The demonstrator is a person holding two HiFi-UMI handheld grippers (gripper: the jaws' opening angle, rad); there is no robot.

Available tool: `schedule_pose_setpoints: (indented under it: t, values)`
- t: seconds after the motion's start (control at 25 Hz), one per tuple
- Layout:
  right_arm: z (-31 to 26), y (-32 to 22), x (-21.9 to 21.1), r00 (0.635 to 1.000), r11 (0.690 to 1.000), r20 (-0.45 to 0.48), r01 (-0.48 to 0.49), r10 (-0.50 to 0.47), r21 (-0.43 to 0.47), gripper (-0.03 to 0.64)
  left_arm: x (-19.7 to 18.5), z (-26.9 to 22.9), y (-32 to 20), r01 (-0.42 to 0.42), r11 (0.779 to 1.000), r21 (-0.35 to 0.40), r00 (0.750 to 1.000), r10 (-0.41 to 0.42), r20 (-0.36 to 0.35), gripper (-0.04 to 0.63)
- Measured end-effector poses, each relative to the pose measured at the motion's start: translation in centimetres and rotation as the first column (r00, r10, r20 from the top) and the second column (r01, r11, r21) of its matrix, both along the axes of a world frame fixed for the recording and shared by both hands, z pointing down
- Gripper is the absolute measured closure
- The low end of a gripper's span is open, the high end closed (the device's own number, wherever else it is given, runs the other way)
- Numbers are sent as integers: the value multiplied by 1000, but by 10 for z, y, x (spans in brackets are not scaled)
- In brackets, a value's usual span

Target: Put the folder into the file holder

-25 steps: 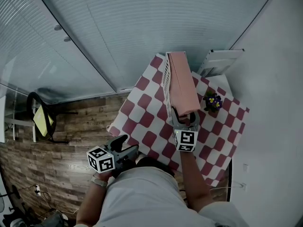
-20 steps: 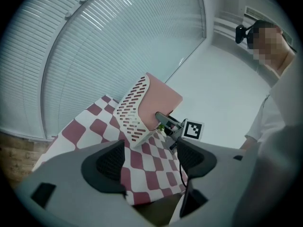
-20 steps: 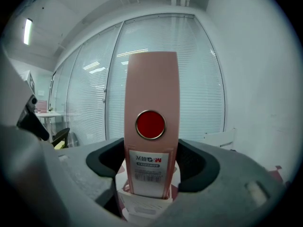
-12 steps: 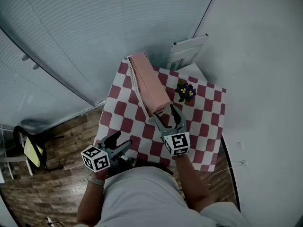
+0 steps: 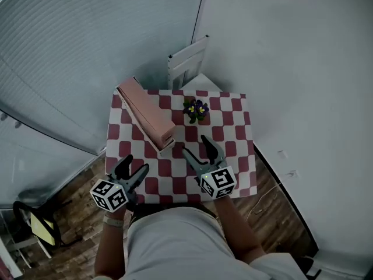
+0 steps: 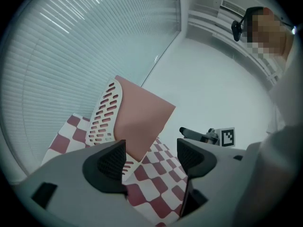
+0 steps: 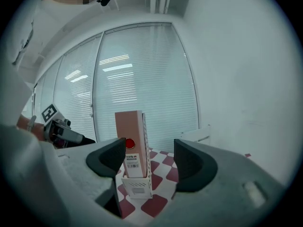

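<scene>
Since a second ago my right gripper (image 5: 196,147) has let go of the folder (image 5: 144,111) and drawn back toward me. Its jaws now stand apart with nothing between them. My left gripper (image 5: 134,164) is likewise spread and empty, low at 7 o'clock.

Finding: the folder stands upright inside the file holder (image 7: 136,187), at 11 o'clock from the right jaws and clear of them. I judge the placement complete.

Recommendation: back straight off with the jaws kept wide, so no pad catches the holder's front lip, and stay clear of the flower pot (image 5: 196,109) at 12 o'clock.

Materials: the folder is a pink, stiff-looking box shape, its spine bearing a red dot and a white label. The holder is white with slotted walls. Both rest on a red-and-white checked tablecloth (image 5: 234,134).
</scene>
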State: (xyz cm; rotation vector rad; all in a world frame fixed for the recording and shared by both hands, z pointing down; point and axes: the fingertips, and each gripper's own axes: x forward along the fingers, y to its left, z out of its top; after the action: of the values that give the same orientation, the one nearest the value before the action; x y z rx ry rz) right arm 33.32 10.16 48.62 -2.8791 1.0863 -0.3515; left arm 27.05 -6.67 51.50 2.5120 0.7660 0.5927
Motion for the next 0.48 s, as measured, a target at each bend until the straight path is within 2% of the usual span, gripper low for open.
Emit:
schedule_pose_setpoints:
  t: [0.24,0.48]
  values:
    - [-16,33,-16,995,995,7,-98,98,10,302,22,-13,10,-49,997,52,997,52,-49,262]
    - [-24,59,-31,984,984,0,-175,175,-19,305,37,-22,21,-74,992,98,993,83,-88,262]
